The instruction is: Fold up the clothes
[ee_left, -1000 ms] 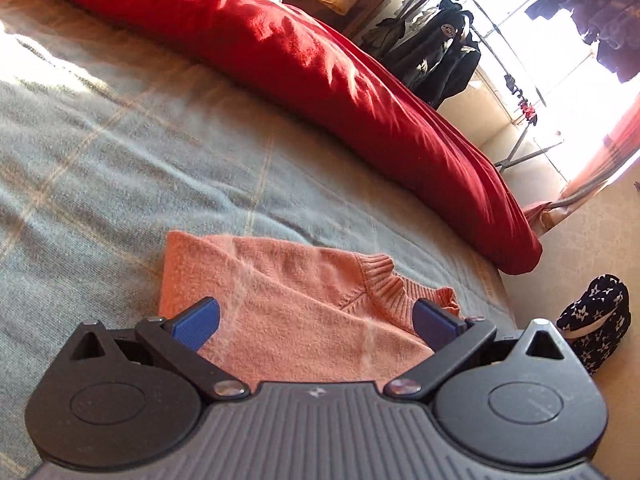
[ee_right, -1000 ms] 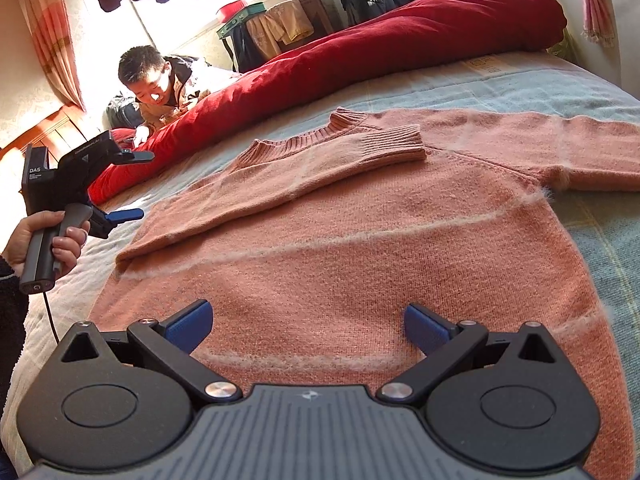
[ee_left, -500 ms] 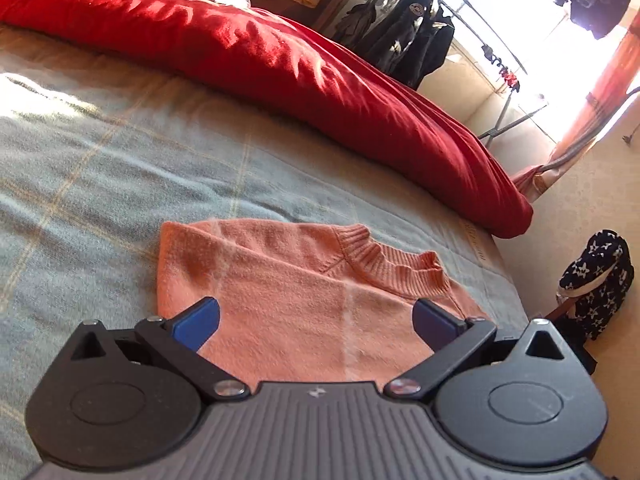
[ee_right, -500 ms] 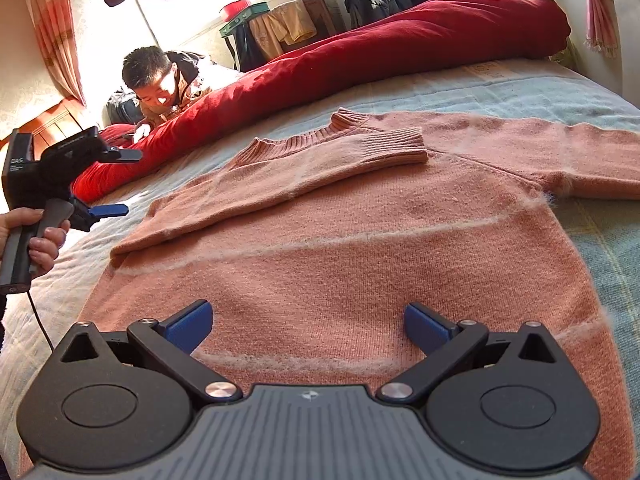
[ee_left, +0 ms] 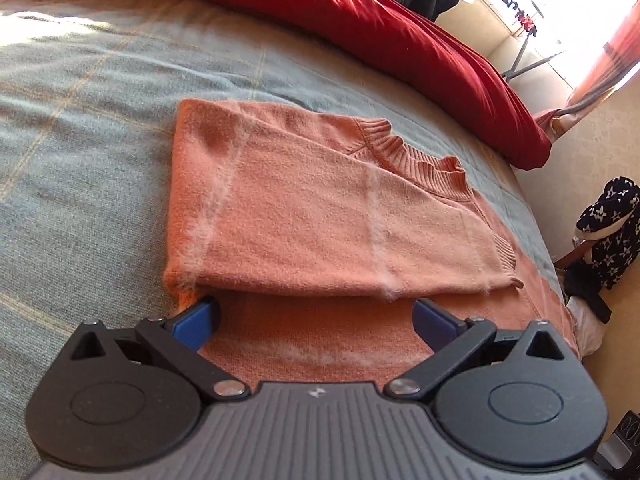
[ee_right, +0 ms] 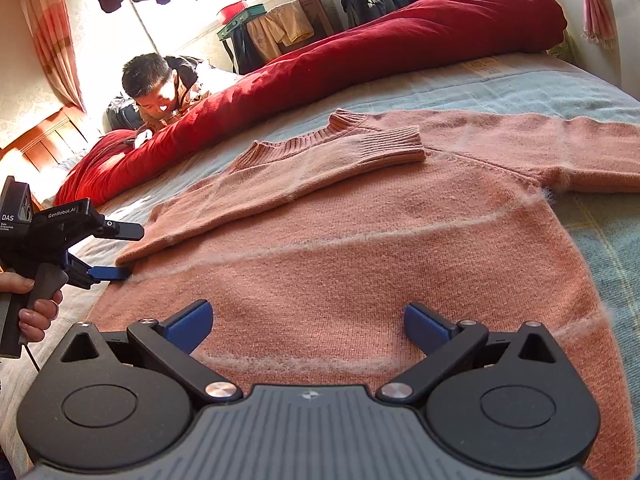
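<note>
Salmon-pink sweater (ee_right: 360,248) spread flat on grey-blue plaid blanket (ee_left: 80,80), collar toward red duvet (ee_right: 400,44) rolled along far edge of bed. One sleeve (ee_right: 288,176) folded across the chest, ribbed cuff lying just below the neckline; other sleeve (ee_right: 540,140) stretched straight out to the side, not yet folded. Left gripper (ee_left: 316,316) low at the sweater's side seam, fingers spread wide, nothing held; lower blue pad (ee_right: 108,272) touching the blanket right at the fold where sleeve meets body, likely placed to take that doubled edge and carry the side panel inward. Right gripper (ee_right: 308,320) hovering over the hem end, likewise wide apart and empty, probably waiting to pin or lift the bottom edge. Folded sleeve lying loose on top, apt to slide if the edge is lifted fast.
</note>
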